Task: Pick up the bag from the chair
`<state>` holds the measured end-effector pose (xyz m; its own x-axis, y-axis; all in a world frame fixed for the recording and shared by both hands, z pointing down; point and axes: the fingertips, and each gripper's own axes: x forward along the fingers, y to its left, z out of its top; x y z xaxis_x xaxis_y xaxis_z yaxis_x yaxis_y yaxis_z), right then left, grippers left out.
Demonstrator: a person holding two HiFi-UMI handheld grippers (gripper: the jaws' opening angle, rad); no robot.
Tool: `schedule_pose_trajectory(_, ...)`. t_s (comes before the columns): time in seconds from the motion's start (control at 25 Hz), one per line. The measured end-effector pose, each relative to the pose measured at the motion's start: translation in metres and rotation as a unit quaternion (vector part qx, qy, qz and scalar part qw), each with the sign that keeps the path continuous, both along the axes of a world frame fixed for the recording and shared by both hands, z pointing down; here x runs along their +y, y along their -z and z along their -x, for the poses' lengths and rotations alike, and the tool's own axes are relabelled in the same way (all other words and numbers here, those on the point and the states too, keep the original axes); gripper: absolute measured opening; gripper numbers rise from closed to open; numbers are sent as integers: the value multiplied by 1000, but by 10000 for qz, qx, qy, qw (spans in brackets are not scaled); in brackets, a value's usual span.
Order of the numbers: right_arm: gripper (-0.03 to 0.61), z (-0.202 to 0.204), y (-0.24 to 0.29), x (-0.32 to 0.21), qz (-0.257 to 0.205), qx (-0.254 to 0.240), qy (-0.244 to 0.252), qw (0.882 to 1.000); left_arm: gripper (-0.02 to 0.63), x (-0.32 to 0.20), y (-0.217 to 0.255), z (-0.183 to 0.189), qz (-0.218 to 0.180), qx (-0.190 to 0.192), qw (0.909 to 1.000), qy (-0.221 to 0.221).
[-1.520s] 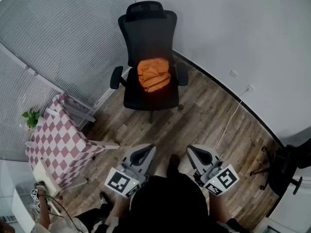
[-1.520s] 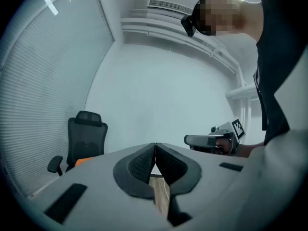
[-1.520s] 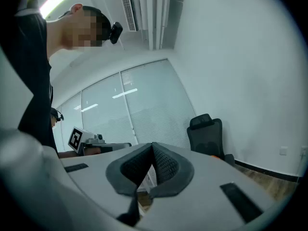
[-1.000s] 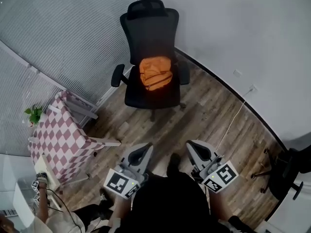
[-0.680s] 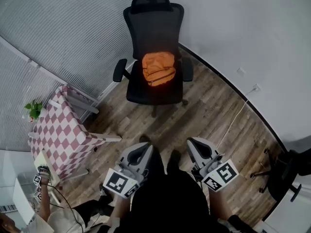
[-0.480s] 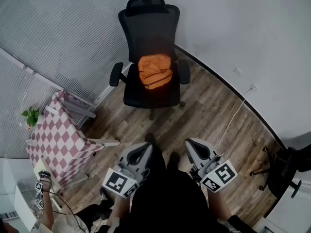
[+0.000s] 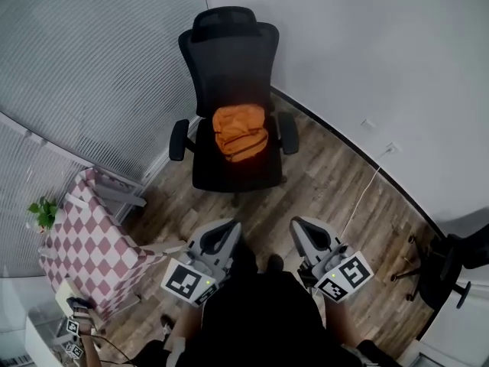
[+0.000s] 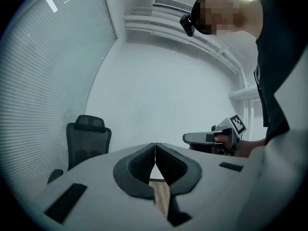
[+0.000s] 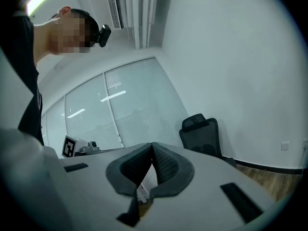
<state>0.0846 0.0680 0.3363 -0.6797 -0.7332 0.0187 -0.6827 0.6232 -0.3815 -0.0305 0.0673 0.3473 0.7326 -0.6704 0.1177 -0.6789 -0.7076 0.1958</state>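
Note:
An orange bag [image 7: 240,132] lies on the seat of a black office chair [image 7: 229,60] near the wall in the head view. My left gripper [image 7: 218,236] and right gripper [image 7: 304,231] are held low in front of the person's body, well short of the chair. Both are shut with nothing between the jaws. In the left gripper view the jaws [image 8: 155,145] meet at the tips, and the chair's back [image 8: 88,141] shows at the left. The right gripper view shows the shut jaws [image 9: 152,146] with the chair [image 9: 202,134] to the right. The bag is hidden in both gripper views.
A small table with a pink checked cloth [image 7: 89,239] stands at the left, with a green plant [image 7: 41,212] beside it. A white cable [image 7: 365,193] runs from a wall socket across the wooden floor [image 7: 321,189]. Another black chair [image 7: 451,262] sits at the right edge.
The view has shifted slightly as the person steps forward; the chair and bag sit a little lower and left in the frame. Both grippers keep their place, shut.

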Motion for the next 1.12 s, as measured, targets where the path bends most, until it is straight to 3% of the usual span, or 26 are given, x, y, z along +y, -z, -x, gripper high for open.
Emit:
schedule_pose_trajectory(0.52,18,71,1,-73,-39,316,-264,9991,32,-88,-7,83,-31,194,9997,-119)
schedule_pose_trajectory(1.12,18,83,-16,-120,153,757,-341,9964,32,-132,-24,116,201,226,9995,-51)
